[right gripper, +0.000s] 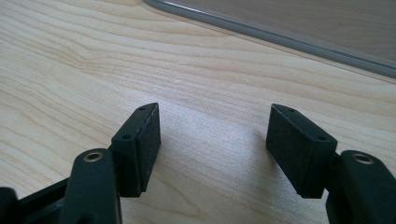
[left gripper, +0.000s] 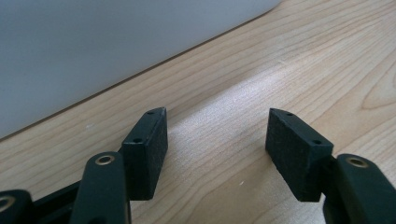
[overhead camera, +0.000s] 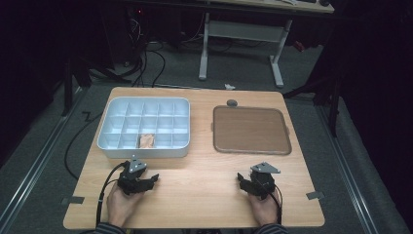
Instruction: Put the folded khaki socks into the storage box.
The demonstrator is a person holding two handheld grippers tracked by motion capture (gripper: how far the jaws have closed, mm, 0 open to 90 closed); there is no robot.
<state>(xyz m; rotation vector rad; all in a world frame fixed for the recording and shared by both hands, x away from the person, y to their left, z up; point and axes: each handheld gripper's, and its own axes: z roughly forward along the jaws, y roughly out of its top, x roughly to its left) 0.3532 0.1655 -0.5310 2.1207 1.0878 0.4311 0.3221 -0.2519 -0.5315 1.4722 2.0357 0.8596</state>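
Both grippers, left [overhead camera: 152, 178] and right [overhead camera: 242, 178], rest low in frame, jaws apart and empty. They likely wait before the organizer [overhead camera: 113, 146] and tray [overhead camera: 252, 148].

A white box [overhead camera: 111, 141] with many little squares sits on the desk [overhead camera: 195, 195]. One brown thing [overhead camera: 146, 141] lies inside, front row.

A flat brown tray [overhead camera: 251, 130] lies beside it.

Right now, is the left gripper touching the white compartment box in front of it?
Apart. In the left gripper view, bare wood lies between the open left gripper and the white compartment box; the high view shows the same gap.
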